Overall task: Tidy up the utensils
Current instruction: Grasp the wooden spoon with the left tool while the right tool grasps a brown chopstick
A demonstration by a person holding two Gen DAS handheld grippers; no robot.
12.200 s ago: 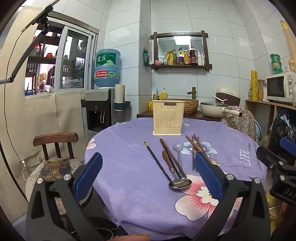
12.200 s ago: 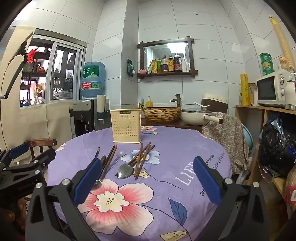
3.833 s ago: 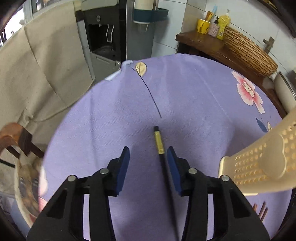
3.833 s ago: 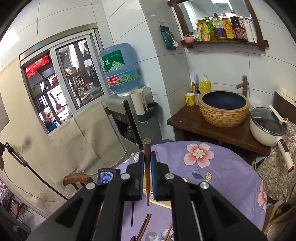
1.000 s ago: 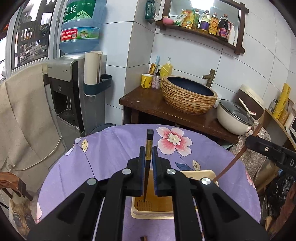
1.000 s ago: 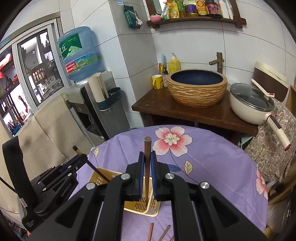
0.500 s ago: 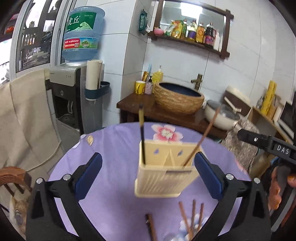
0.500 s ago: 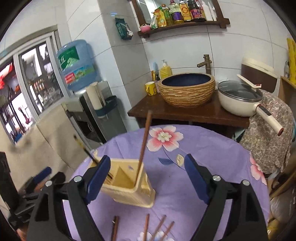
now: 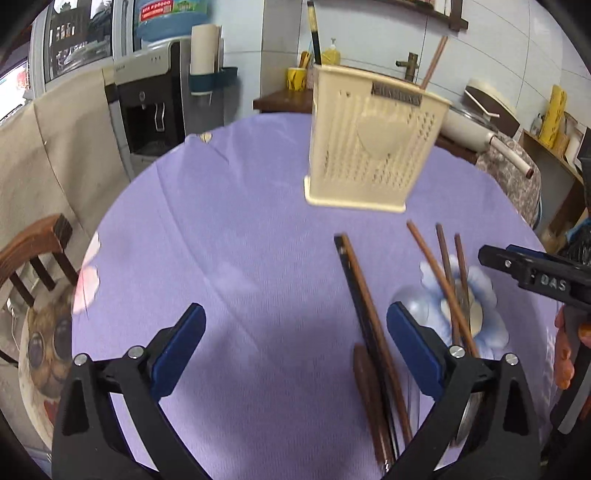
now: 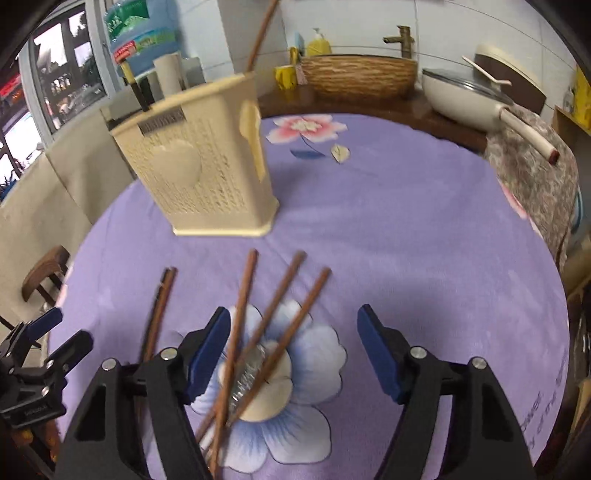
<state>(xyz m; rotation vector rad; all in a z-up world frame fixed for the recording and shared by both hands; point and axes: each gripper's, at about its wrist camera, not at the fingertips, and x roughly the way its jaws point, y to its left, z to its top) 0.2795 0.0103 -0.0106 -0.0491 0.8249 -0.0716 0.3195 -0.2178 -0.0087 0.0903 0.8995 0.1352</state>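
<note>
A cream perforated utensil holder [image 9: 373, 144] [image 10: 199, 170] stands on the purple floral tablecloth. A black chopstick [image 9: 314, 33] [image 10: 135, 86] and a brown chopstick [image 9: 434, 62] [image 10: 261, 33] stick up out of it. Several brown chopsticks [image 9: 439, 280] [image 10: 273, 317] and a darker pair [image 9: 365, 314] [image 10: 157, 314] lie on the cloth, with a metal spoon [image 9: 415, 302] [image 10: 245, 373] partly under them. My left gripper [image 9: 295, 354] is open and empty, low over the cloth left of the dark pair. My right gripper [image 10: 293, 350] is open and empty over the crossed chopsticks.
A wooden chair [image 9: 33, 254] stands left of the table [image 9: 221, 236]. Behind the table are a water dispenser [image 9: 147, 99], a woven basin [image 10: 354, 74] on a dark counter and a white pan [image 10: 469, 98]. The table edge curves close on the right [image 10: 554, 295].
Both grippers let go of their chopsticks into the holder, opened wide, and dropped down toward the utensils lying on the cloth.
</note>
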